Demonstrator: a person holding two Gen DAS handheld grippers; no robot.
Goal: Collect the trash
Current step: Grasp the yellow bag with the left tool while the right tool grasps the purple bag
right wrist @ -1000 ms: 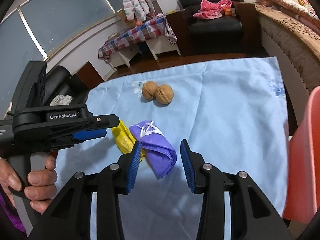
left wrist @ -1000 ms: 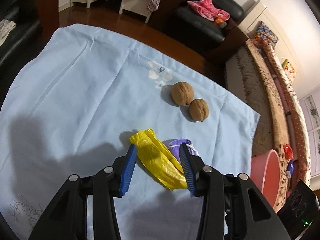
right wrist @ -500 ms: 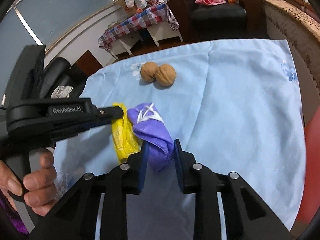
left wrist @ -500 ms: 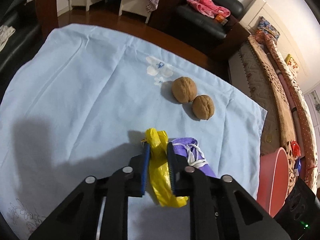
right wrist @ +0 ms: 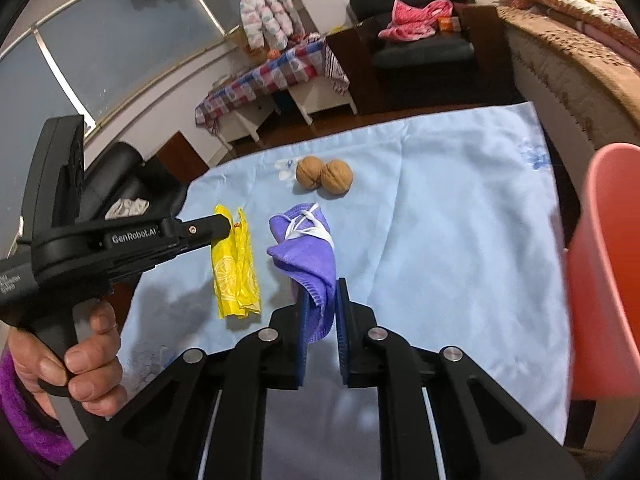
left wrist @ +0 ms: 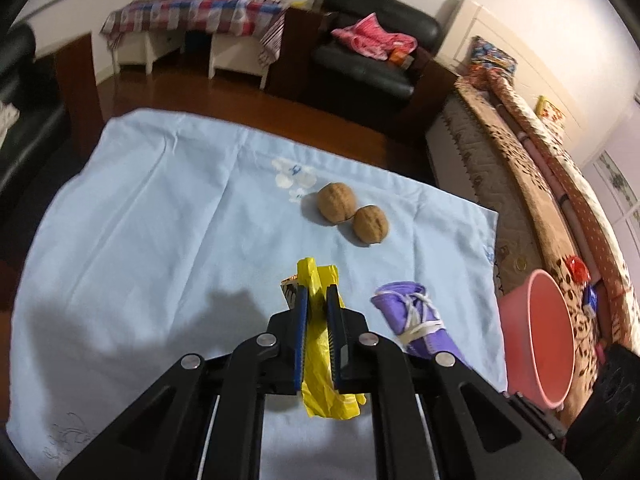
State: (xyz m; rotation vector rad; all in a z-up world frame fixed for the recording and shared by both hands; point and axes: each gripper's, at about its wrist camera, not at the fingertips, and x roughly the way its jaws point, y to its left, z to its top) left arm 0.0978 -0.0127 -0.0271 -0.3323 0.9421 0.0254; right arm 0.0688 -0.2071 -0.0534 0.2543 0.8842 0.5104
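Observation:
My left gripper [left wrist: 316, 292] is shut on a crumpled yellow wrapper [left wrist: 326, 384] and holds it above the light blue cloth [left wrist: 160, 240]; the wrapper also shows in the right wrist view [right wrist: 236, 268]. My right gripper [right wrist: 322, 292] is shut on a purple face mask [right wrist: 308, 252] with white straps, lifted off the cloth [right wrist: 440, 240]; the mask also shows in the left wrist view [left wrist: 416, 320]. Two walnuts [left wrist: 352, 212] lie side by side further back on the cloth; they also show in the right wrist view [right wrist: 324, 174].
A pink bucket [left wrist: 536, 332] stands off the cloth's right edge and fills the right wrist view's right side [right wrist: 604, 272]. A patterned bed [left wrist: 540, 184] runs along the right. A black armchair [left wrist: 372, 64] and a table with a checked cloth [left wrist: 192, 12] stand behind.
Both grippers have closed from open, the left on the yellow wrapper and the right on the purple mask, and have lifted them off the cloth and apart from each other.

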